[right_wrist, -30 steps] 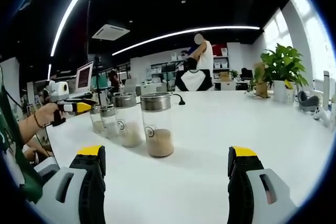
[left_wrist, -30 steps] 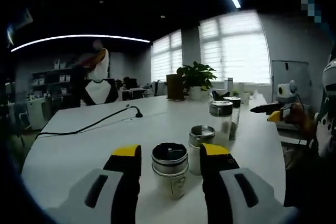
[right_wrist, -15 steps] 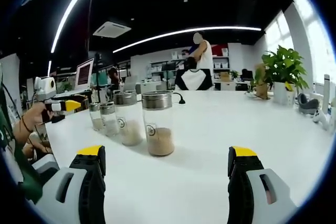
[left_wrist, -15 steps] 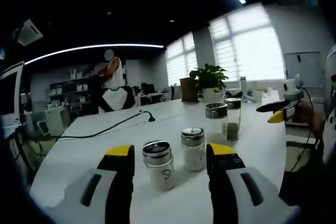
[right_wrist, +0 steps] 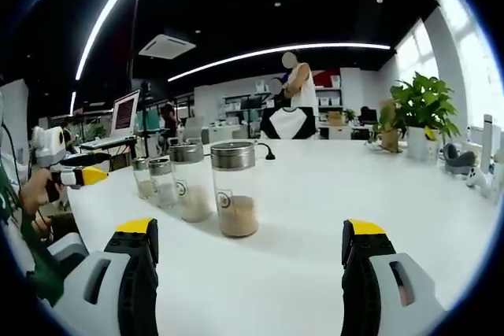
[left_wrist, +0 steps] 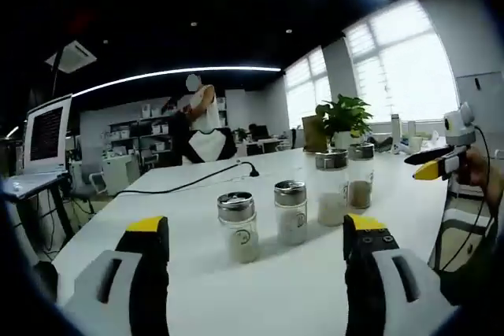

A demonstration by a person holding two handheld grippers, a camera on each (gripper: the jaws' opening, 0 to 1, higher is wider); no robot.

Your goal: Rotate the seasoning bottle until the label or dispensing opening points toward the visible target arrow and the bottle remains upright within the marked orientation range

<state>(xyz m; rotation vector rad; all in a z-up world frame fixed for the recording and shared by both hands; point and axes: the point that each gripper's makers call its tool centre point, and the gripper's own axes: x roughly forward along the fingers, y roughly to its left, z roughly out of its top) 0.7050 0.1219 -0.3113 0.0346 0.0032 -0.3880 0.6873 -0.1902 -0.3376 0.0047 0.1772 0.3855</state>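
Note:
Four seasoning bottles with metal lids stand upright in a row on the white table [left_wrist: 197,289]. In the left gripper view the nearest is a small bottle [left_wrist: 238,227], then another small one [left_wrist: 290,212], then two taller ones [left_wrist: 331,186] [left_wrist: 361,175]. My left gripper [left_wrist: 256,230] is open wide, its yellow-tipped jaws short of the small bottle and apart from it. In the right gripper view the row starts with a tall bottle [right_wrist: 235,188] holding brown powder. My right gripper [right_wrist: 250,230] is open and holds nothing, well back from that bottle.
A black cable [left_wrist: 189,182] crosses the table behind the bottles. A potted plant [right_wrist: 425,112] stands at the far end, a laptop [left_wrist: 47,131] off to the side. A person [right_wrist: 295,104] stands far back. Each gripper [left_wrist: 441,164] [right_wrist: 75,175] appears hand-held in the other's view.
My left gripper has backed away from the nearest small bottle, which stood between its jaws a second ago, and its jaws have spread wider. The right gripper has barely moved.

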